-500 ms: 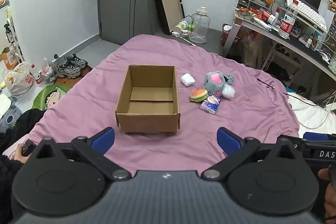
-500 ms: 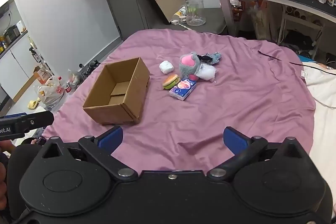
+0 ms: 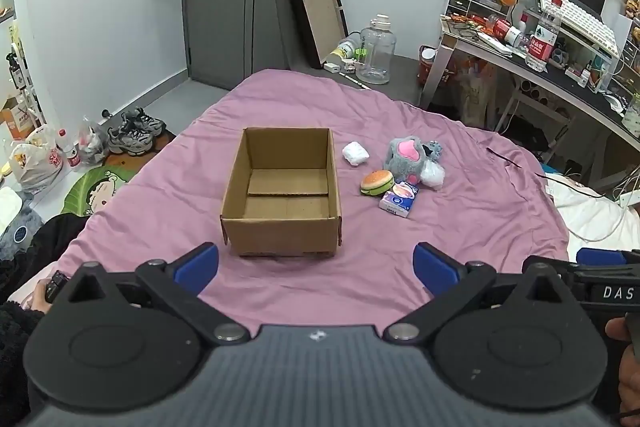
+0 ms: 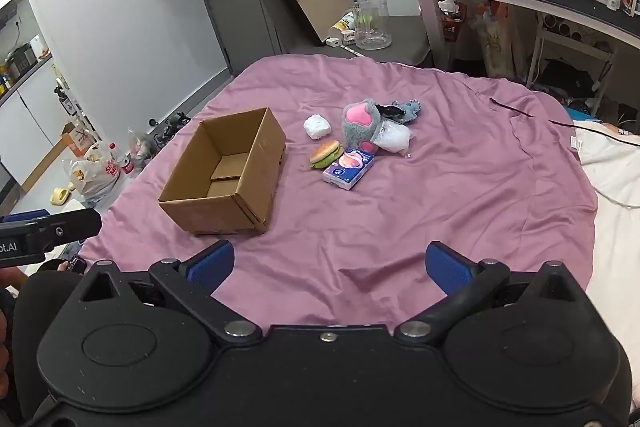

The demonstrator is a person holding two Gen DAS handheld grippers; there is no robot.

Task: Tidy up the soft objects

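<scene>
Both the left gripper [image 3: 316,265] and the right gripper [image 4: 328,265] are being held wide open, empty, over the bedsheet [image 4: 440,207]. Beyond, the cardboard box [image 3: 280,227] is sitting empty. Right of it, the toy burger [image 4: 325,154], tissue pack [image 4: 348,169] and plush toy [image 4: 360,123] are lying clustered; they are judged light and squashy, best pinched across the middle.

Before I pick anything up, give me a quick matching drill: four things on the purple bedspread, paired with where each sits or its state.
1 brown cardboard box
2 toy hamburger
3 blue tissue pack
4 white rolled cloth bundle

a farthest of these from the box
b holds nothing
c touching the tissue pack, box side
d lies apart, beyond the hamburger

1-b, 2-c, 3-a, 4-d
</scene>
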